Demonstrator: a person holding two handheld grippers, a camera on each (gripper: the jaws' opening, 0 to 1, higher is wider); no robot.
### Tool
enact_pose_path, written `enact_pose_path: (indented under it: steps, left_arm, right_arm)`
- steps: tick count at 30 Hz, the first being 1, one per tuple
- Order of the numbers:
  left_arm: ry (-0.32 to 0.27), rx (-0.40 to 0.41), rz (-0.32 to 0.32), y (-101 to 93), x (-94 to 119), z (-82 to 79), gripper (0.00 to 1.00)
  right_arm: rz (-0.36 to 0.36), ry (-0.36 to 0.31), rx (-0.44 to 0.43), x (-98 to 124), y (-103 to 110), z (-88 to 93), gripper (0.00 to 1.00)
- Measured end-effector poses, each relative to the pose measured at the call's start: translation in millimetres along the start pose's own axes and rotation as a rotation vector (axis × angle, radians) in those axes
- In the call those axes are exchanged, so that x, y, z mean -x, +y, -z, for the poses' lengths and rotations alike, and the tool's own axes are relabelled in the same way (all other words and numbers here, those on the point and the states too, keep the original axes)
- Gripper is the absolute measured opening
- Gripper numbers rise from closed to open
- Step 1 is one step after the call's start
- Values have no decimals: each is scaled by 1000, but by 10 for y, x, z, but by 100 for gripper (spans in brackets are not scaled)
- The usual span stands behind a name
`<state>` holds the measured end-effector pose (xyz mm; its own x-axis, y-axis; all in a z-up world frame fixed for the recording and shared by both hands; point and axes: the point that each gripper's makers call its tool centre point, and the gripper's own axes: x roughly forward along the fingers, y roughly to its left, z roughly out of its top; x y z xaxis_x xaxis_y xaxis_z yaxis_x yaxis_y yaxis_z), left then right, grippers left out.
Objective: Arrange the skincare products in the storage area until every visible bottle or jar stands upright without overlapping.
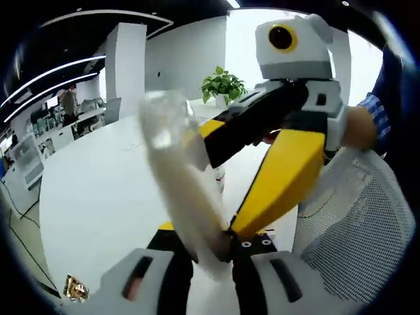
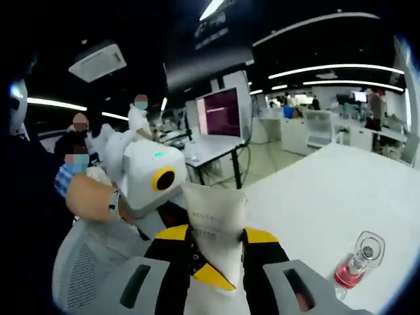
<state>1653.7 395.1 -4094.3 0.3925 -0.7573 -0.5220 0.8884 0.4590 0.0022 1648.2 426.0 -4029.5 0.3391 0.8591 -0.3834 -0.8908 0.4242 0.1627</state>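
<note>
- Grip first, left gripper view: left tongs [image 1: 210,257] closed to a narrow gap on the foot of a white tube [image 1: 186,180], held up off the bench [image 1: 98,197].
- Runs up and to the left from that grip, long axis slanted, clear cap at the far end; too blurred to read any label.
- Crossed from the right by the right tongs [image 1: 223,190], yellow and black, one jaw behind the tube and one in front, seemingly pressed to its lower half.
- Beyond the tube, a potted plant [image 1: 223,85]; right of it, a person's hand [image 1: 359,128] and a mesh chair back [image 1: 357,220]; low and left of it, a small glinting item [image 1: 75,287], too small to name.
- Right gripper view: right tongs spread as far as the tube is wide and clamped on its flanks, tube rising straight ahead between the jaws with faint print facing the camera.
- Just behind the tube, the left tongs' body and the hand that carries it.
- Right of and below the tube, standing upright on the bench, a pink bottle [image 2: 356,261] with a clear stopper, well apart.
- Far behind the tube, a monitor [image 2: 220,111] on a desk.
- Judged next: tip the tube vertical and set it down clear of the pink bottle; likely needs one of the two grips released first; chair back close on one side.
</note>
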Motion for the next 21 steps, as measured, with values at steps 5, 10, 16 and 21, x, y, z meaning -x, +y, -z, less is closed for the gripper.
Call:
enact_pose_path:
  steps: [5,10,16,21]
  left_arm:
    - [57,-40,-1,-2,-47,128,17]
    - [125,-59,6,18,-84,298,16]
    - [132,-38,21,6,-70,310,16]
    - [63,-23,25,-7,19,126,17]
  right_arm:
    - [-1,38,18,-41,12,85,19]
    - [14,53,30,-98,30,130,15]
    - [14,52,66,-116,50,140,14]
    - [3,54,75,-97,80,128,11]
